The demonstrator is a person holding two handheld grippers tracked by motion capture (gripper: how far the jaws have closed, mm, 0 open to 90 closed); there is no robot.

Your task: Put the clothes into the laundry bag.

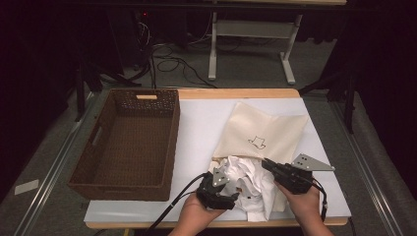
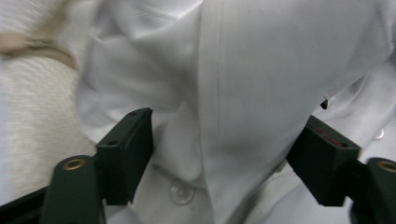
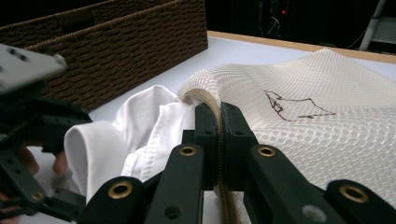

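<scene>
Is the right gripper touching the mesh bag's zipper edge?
Touching. In the right gripper view, the right gripper has its fingers shut on the zippered edge of the mesh bag, with the zipper running down between them.

shirt: white | mesh bag: cream, dark line drawing, perhaps a cat | basket: brown woven

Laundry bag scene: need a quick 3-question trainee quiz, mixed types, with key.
1. True or false: the right gripper is shut on the mesh bag at its zippered edge.
2. The left gripper stands: A) clamped on the wicker basket B) open around a fold of the white shirt C) shut on nothing
3. Which side of the bag is the basket on in the high view?

Key: 1 true; 2 B; 3 left.
</scene>
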